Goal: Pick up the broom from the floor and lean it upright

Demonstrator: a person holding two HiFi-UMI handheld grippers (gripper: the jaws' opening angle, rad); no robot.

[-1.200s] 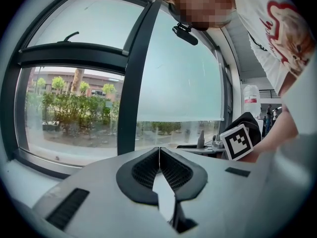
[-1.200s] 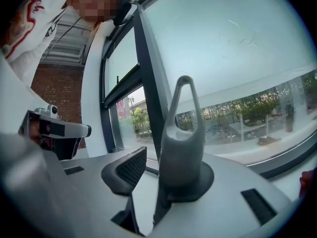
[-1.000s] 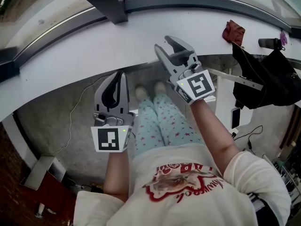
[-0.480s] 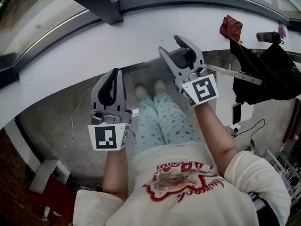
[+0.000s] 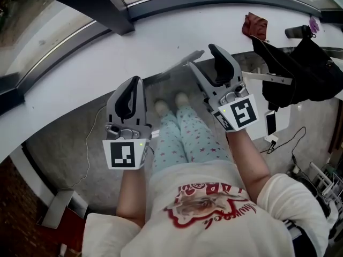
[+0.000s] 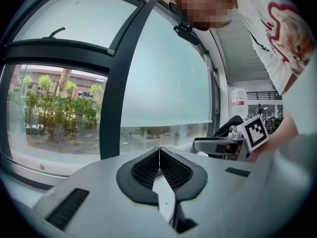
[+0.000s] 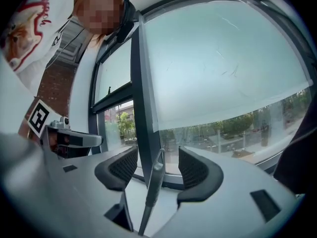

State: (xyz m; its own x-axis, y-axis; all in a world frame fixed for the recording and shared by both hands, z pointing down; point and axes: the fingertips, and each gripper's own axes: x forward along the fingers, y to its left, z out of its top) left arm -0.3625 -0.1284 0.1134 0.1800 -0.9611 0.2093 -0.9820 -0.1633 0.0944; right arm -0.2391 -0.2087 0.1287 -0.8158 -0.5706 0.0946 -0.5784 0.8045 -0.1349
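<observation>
The broom shows only as a thin grey handle (image 7: 154,175), standing upright between the jaws of my right gripper (image 7: 157,152). Those jaws are opening, and neither pad presses on the handle. In the head view the handle (image 5: 179,63) is a faint blurred streak against the white sill, just left of the right gripper (image 5: 203,58), which is held level at chest height. My left gripper (image 5: 132,83) is lower and to the left, shut with nothing in it; its pads (image 6: 148,170) meet in the left gripper view. The broom head is hidden.
A white window sill (image 5: 107,52) runs across in front of me, with a dark window post (image 7: 141,108) behind the handle. A black bag (image 5: 300,68), a red cloth (image 5: 254,24) and a dark bottle (image 5: 297,32) lie at the right. A cable (image 5: 88,143) trails on the floor.
My right gripper has risen and drifted right in the head view, and its jaws have spread wider. The grey handle now shows beside its fingers. The left gripper has barely shifted.
</observation>
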